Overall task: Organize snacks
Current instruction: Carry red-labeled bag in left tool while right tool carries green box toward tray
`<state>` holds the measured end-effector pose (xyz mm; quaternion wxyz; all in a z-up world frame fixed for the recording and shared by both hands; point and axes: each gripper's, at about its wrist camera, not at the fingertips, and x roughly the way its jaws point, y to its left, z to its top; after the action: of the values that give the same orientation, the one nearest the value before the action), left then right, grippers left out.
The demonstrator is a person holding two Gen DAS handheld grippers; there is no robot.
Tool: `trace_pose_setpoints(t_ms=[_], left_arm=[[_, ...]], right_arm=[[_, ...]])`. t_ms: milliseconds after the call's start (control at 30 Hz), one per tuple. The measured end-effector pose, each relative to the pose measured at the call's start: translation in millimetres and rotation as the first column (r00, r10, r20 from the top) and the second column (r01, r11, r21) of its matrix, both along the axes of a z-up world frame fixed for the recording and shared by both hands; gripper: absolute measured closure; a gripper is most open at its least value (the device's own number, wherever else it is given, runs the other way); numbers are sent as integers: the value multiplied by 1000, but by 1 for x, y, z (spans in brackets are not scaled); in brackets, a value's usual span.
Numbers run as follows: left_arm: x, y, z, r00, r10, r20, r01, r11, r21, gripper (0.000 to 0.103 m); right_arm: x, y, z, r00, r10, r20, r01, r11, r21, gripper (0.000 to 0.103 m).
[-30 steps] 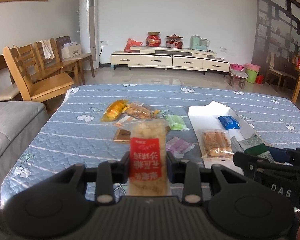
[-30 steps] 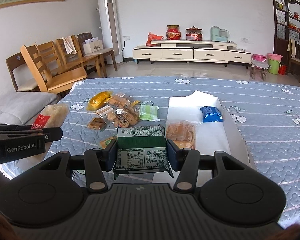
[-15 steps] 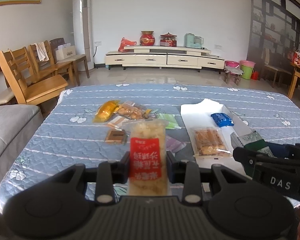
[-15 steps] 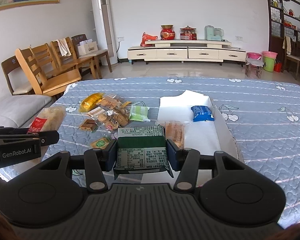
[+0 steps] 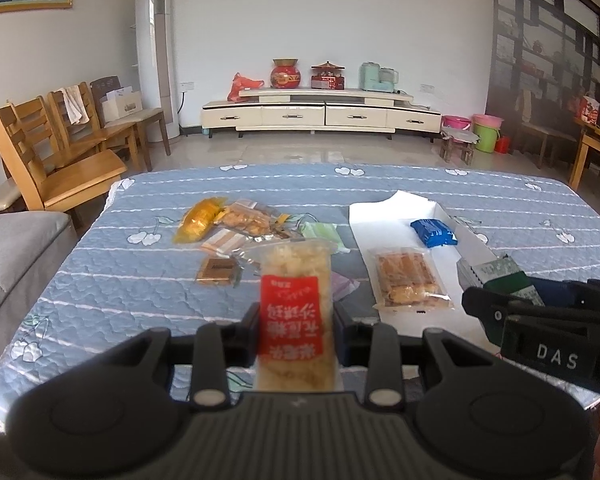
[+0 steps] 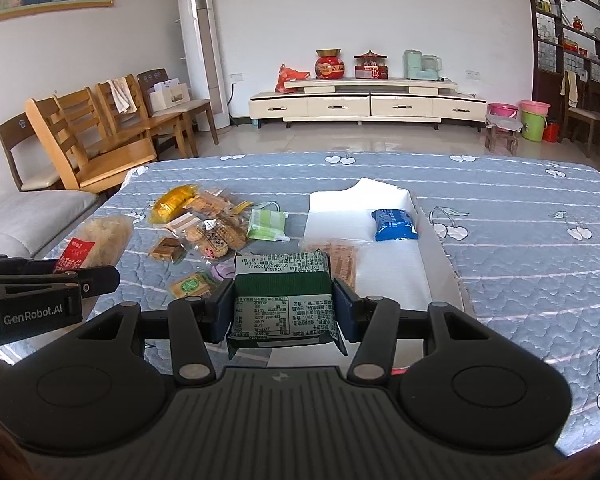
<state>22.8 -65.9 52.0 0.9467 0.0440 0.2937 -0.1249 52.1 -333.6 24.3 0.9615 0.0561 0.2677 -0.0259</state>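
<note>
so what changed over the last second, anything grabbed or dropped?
Nothing taken hold of or let go. The left gripper stays shut on the red-label snack pack; the right gripper stays shut on the green packet. Both views drift slightly, so the table looks a little shifted, but no item moved. The blue packet and biscuit pack lie in the white box as before, and the loose pile is untouched.

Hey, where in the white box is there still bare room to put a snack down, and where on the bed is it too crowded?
The white box has bare floor on the right, in front of the blue packet and beside the cracker pack. The blue quilt right of the box is bare too. It is crowded left of the box, around the snack pile and the green sachet.
</note>
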Motion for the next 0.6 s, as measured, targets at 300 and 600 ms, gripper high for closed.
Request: trace_pose_setpoints(t_ms=[300, 600], left_arm=[[0, -8, -4, 1000, -21, -7, 21, 1000, 4, 69], [-3, -21, -7, 999, -54, -8, 54, 998, 15, 69]], right_arm=[[2, -1, -2, 1000, -22, 0, 22, 1000, 0, 39], [3, -4, -4, 999, -42, 1, 42, 999, 6, 39]])
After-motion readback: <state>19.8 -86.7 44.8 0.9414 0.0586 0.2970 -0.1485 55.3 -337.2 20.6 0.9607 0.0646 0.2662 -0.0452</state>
